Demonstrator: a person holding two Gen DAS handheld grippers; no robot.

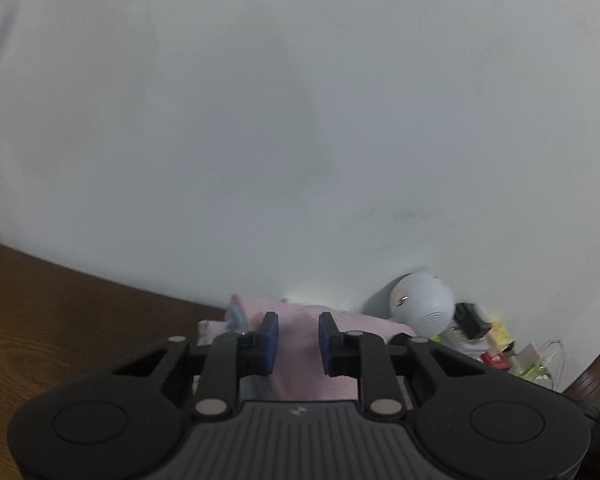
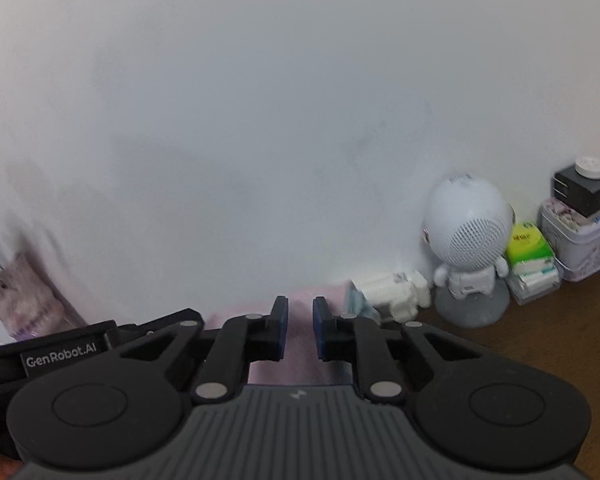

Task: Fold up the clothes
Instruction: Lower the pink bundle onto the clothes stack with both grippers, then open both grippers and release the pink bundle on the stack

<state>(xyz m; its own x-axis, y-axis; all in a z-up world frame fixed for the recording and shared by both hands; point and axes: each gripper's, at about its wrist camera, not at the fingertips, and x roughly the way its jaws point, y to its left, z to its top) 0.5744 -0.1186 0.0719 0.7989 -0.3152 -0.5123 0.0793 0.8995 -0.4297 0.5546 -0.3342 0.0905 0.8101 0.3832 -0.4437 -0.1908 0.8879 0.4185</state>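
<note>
A pink garment (image 1: 304, 360) lies on the brown table (image 1: 60, 320) against the white wall, with a light blue piece (image 1: 236, 316) at its left edge. My left gripper (image 1: 299, 340) hovers over it, open, pink cloth showing in the gap between the blue pads. In the right wrist view the same pink garment (image 2: 300, 348) sits under my right gripper (image 2: 300, 330), whose jaws stand a little apart with nothing pinched. The left gripper's black body (image 2: 60, 356) lies close at its left.
A white round-headed figurine (image 2: 466, 240) stands by the wall at the right, with a white block (image 2: 396, 294), a green tissue pack (image 2: 530, 252) and a floral tin (image 2: 580, 244) carrying a black charger (image 2: 584, 188). A purple folded umbrella (image 2: 28, 296) leans at the left.
</note>
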